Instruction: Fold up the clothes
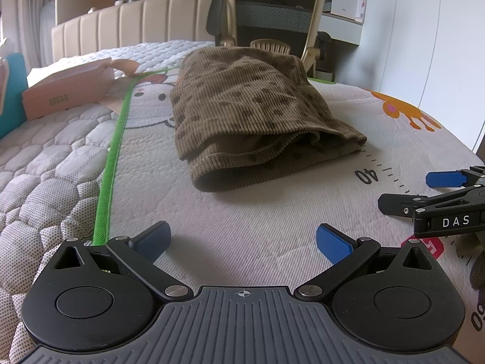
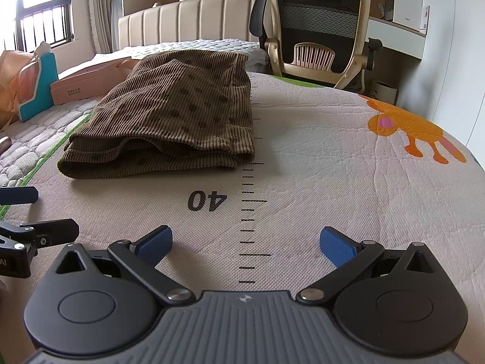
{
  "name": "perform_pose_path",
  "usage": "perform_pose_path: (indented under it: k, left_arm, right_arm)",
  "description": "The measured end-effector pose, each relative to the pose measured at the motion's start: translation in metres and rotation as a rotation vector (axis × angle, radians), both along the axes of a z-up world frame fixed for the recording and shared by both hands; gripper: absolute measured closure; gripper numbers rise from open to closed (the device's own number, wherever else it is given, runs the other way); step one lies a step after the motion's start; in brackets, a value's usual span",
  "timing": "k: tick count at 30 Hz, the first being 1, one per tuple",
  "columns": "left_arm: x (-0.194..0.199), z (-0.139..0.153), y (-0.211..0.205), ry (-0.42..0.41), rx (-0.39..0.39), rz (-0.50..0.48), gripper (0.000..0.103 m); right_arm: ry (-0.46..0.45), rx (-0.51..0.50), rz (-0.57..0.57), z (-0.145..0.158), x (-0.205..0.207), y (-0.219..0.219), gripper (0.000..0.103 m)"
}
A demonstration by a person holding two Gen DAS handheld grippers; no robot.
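The mat (image 2: 303, 157) carries a printed ruler scale (image 2: 253, 212) with the number "40" beside its ticks, upside down in both views. In the left wrist view, white letters "DAS" stand on the right gripper (image 1: 430, 191) — its black side. The pink box (image 1: 65, 89) bears small print — unreadable.

Left claw (image 1: 242, 239) is low and level, jaws spread wide, blue pads (image 1: 332, 242) apart with nothing between them. Right claw (image 2: 246, 242) has the same pose: low, level, jaws wide, gripping nothing. The two sit side by side, near each other but not touching, both pointing forward; each one shows at the edge of the other's view.
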State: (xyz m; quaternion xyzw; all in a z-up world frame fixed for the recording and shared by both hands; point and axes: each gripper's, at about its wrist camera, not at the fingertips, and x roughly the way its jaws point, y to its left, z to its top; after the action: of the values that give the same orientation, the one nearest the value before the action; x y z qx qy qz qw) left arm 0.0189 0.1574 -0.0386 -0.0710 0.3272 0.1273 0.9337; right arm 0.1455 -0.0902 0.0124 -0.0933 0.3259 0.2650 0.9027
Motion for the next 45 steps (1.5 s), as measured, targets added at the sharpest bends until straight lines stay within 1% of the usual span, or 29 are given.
perform_pose_path:
  k: [13,45]
  left_arm:
    - [-0.0009,0.0002,0.0023,-0.007,-0.012,0.000,0.000]
    - [-0.0005,0.0003,0.0015,-0.005,-0.008,-0.001,0.000]
  right_arm:
    - [0.000,0.000,0.000,-0.0001,0.0005,-0.0002,0.000]
    - [0.001,0.000,0.002,-0.0002,0.0011,-0.0012,0.000]
